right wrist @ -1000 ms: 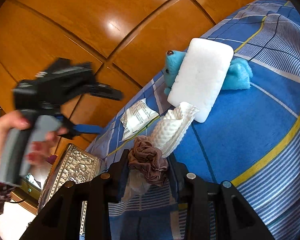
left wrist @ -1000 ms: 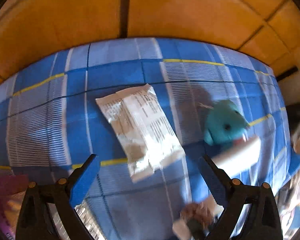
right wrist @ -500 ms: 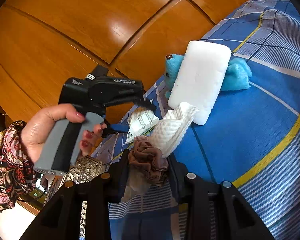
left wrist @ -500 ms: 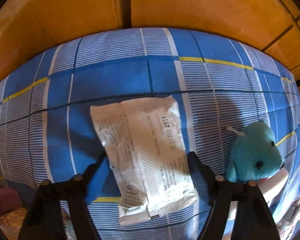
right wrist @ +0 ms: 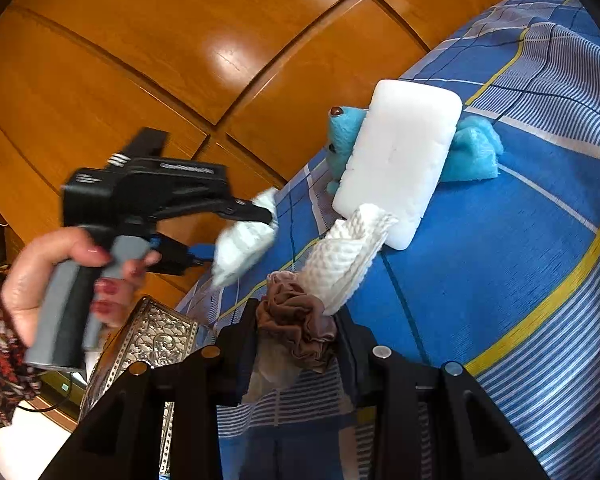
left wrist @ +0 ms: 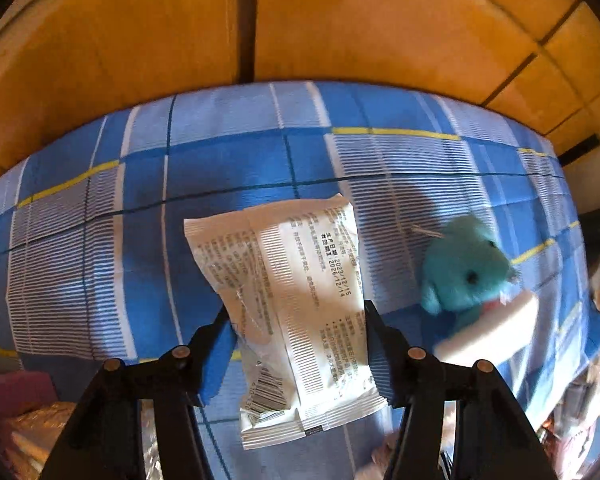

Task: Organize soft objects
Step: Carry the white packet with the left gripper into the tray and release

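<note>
Left gripper [left wrist: 298,320] is pinching the white printed packet [left wrist: 296,300], apparently lifted off the blue checked bed [left wrist: 228,160]. Right gripper [right wrist: 296,320] is clamping a brown scrunchie [right wrist: 300,328]. Step, judged: collecting soft items. Next: carrying the packet toward the embossed silver box [right wrist: 156,340], releasing gently over its opening.

the left wrist view looks forward and down along its own tongs [left wrist: 298,344] onto the blue checked bed [left wrist: 100,248], close in, with the wooden panelling [left wrist: 340,20] filling the top of the frame. the right wrist view sits low near the bed [right wrist: 500,280], tilted, facing along its tongs [right wrist: 296,344] toward the same panelling [right wrist: 160,40], and it takes in the left tongs [right wrist: 236,236] from the side. both views share the white packet [left wrist: 292,300] [right wrist: 244,244], the teal plush toy [left wrist: 464,276] [right wrist: 344,136] and the white foam block [left wrist: 488,332] [right wrist: 400,160].
</note>
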{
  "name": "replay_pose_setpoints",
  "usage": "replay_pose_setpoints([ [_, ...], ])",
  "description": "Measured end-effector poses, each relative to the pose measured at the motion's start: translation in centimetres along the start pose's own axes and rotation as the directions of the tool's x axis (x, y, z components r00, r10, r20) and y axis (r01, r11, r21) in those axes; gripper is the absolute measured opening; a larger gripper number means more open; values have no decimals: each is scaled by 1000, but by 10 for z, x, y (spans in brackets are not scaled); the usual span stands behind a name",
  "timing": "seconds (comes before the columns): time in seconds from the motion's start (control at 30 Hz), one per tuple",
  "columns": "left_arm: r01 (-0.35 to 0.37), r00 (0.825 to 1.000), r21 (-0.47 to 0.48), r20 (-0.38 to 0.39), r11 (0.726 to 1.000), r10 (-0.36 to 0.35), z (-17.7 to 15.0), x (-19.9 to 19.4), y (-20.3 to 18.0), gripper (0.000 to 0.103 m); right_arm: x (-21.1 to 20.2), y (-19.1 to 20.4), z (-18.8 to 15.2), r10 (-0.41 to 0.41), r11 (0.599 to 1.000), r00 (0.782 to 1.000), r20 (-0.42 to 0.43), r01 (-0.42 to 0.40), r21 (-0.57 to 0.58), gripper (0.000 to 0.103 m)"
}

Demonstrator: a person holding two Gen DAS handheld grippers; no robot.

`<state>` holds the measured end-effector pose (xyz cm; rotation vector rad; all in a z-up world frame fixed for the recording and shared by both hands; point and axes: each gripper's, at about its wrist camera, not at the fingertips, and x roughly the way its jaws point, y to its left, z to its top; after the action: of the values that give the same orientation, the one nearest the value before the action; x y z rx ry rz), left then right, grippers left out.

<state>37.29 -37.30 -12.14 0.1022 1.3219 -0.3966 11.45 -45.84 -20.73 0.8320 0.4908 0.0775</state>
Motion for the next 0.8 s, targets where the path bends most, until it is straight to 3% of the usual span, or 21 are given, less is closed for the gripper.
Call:
replay_pose_setpoints([
  [0.4,136,987,93,79,986,-143,-43,-84,-2,60,6,8,0,-60,998,998,-19,59,-27,33],
  [0.57,207,967,143,122,968,-224,-70,-124,2,60,9,11,-1,-86,996,996,-27,85,-41,33],
  [0.73,307,928,180,161,934,-336,-108,-176,24,60,11,13,-1,-110,993,994,-26,108,-51,33],
  [0.8,310,922,191,180,931,-344,-120,-191,35,60,12,14,-1,-119,992,993,-26,118,-55,33],
])
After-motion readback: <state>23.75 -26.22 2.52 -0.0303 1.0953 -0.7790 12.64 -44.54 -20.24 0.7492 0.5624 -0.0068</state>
